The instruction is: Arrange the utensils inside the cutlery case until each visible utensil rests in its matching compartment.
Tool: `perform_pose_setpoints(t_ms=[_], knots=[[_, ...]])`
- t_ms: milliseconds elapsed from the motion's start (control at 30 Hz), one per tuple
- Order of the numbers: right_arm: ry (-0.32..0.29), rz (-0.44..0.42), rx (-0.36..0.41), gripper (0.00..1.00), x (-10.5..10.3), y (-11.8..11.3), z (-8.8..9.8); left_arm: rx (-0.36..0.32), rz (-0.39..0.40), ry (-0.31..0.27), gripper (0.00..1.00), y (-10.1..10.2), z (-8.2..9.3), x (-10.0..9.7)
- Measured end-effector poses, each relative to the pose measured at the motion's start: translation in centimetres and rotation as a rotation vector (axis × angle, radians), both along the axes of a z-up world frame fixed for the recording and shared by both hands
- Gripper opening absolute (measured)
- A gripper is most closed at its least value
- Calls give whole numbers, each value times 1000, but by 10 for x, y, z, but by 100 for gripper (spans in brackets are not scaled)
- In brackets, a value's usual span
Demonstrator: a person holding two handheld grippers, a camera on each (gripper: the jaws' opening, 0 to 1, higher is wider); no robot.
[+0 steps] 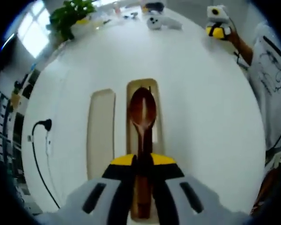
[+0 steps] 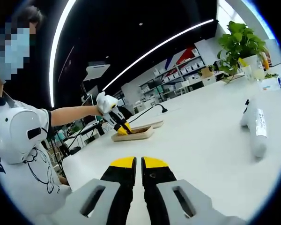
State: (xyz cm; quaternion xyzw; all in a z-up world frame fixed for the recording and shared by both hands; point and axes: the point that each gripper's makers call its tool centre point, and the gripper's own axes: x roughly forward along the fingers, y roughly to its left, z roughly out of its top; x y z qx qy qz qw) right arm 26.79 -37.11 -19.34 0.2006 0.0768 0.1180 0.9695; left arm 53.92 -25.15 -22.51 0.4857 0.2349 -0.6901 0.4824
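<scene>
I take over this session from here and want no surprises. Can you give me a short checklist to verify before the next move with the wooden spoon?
1. Left gripper holds the wooden spoon by its handle: ok.
2. Spoon sits lengthwise over the case compartment: ok.
3. Spoon fully resting on the compartment floor: cannot tell.
4. Case lid lies beside the case, clear of the spoon: ok.
5. Right gripper shut, holds nothing, over the bare table: ok.
6. Other utensils left to sort: cannot tell.

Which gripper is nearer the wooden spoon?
Left. The left gripper is shut on the spoon over the case; the right gripper hovers shut above the table, well away.
</scene>
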Motion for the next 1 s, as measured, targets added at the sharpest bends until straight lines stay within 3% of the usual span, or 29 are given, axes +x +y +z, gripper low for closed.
perform_pose_setpoints(t_ms=[200, 333, 400, 567, 700, 800, 867, 933, 1000], knots=[[-8, 16, -20, 3, 0, 8, 8, -60, 30, -20, 12, 13, 24, -5], [-21, 24, -33, 3, 1, 12, 15, -172, 104, 21, 12, 21, 42, -6], [-30, 28, -40, 4, 2, 14, 18, -179, 153, 64, 12, 30, 41, -7], [-61, 34, -73, 5, 5, 17, 30, -223, 211, 30, 12, 48, 39, 1], [-88, 24, -106, 10, 9, 14, 40, -341, 297, 63, 13, 58, 54, 4], [-110, 11, -124, 17, 16, 11, 47, -476, 434, 78, 13, 69, 69, 27], [-124, 1, -123, 20, 23, 9, 53, -568, 529, 154, 11, 74, 77, 33], [-133, 8, -118, 21, 29, 11, 58, -664, 546, 263, 11, 78, 84, 26], [-131, 49, -117, 21, 34, 19, 63, -713, 568, 259, 11, 88, 86, 29]])
